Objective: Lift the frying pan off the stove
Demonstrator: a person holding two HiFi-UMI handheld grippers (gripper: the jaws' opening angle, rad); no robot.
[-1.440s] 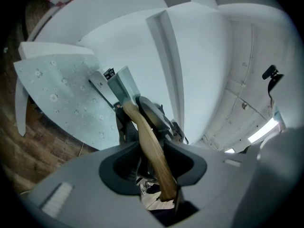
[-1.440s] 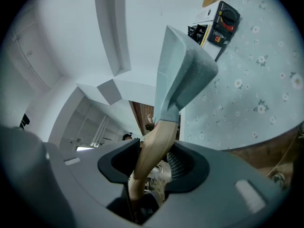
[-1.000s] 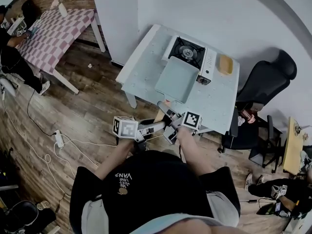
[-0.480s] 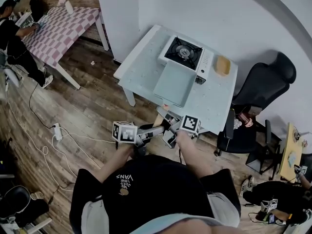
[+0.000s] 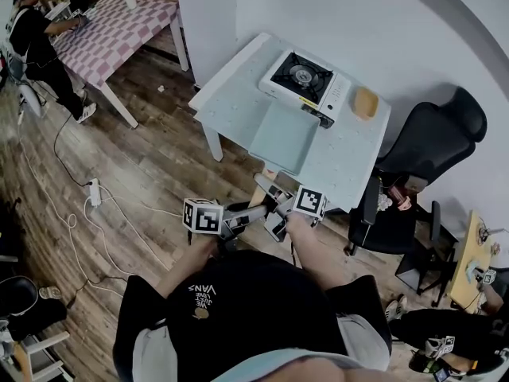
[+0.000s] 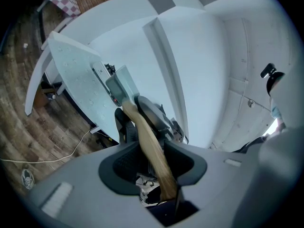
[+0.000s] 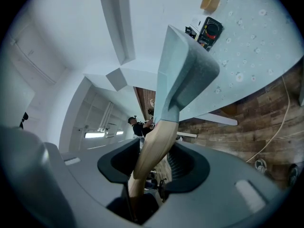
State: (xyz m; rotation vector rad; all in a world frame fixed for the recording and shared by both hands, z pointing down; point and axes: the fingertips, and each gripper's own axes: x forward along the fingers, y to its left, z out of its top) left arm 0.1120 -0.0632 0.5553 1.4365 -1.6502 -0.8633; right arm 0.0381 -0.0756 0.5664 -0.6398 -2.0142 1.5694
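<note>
Shifted sideways, the frying pan (image 5: 286, 138) hung beside the stove (image 5: 305, 76), its wooden handle (image 7: 159, 134) pointing back, clamped by left gripper (image 6: 154, 163) and right gripper (image 7: 154, 165).

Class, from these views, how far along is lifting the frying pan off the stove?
Done: the stove shows a bare burner, and the frying pan is off it, nearer the person. In hand: the left claw and right claw both clamp the wooden handle. Left: nothing of the lift itself; perhaps only setting it on the table.
</note>
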